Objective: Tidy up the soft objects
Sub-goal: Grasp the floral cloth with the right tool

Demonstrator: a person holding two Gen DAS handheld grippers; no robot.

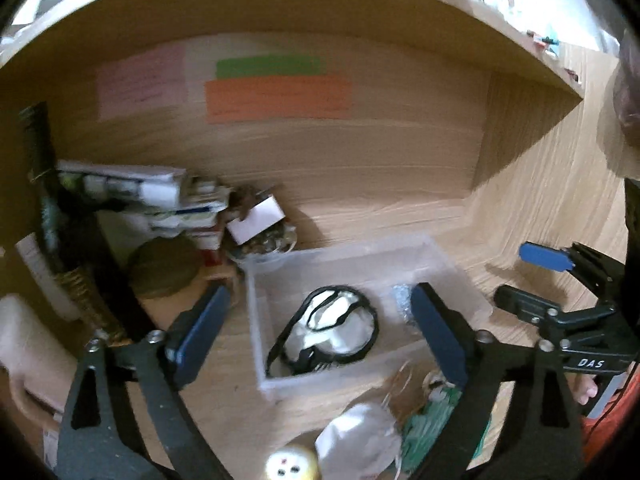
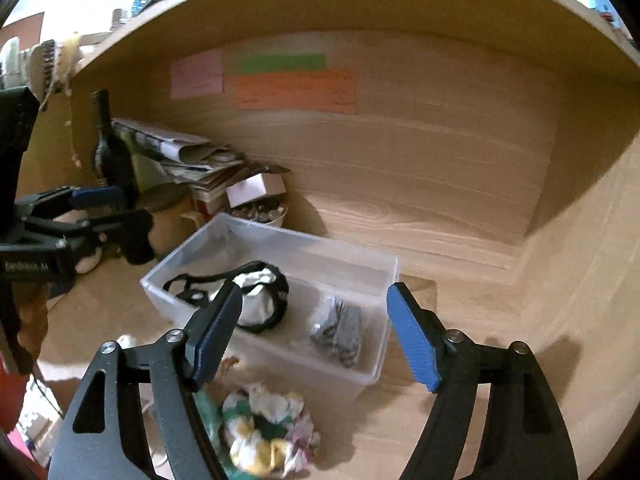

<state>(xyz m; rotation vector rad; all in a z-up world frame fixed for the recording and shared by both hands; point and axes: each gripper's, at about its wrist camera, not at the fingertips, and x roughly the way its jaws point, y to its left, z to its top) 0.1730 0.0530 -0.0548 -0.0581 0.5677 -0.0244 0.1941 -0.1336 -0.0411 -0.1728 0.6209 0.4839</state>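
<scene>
Your left gripper (image 1: 320,328) and right gripper (image 2: 316,332), both wide and empty, hover over the clear bin (image 2: 384,276); crumpled cloth (image 2: 268,428) waits at six o'clock for collection.

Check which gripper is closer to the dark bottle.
Left. The left gripper is just in front of the bottle, past the bin's left end; the right gripper hovers over the bin's near right part, farther away.
</scene>
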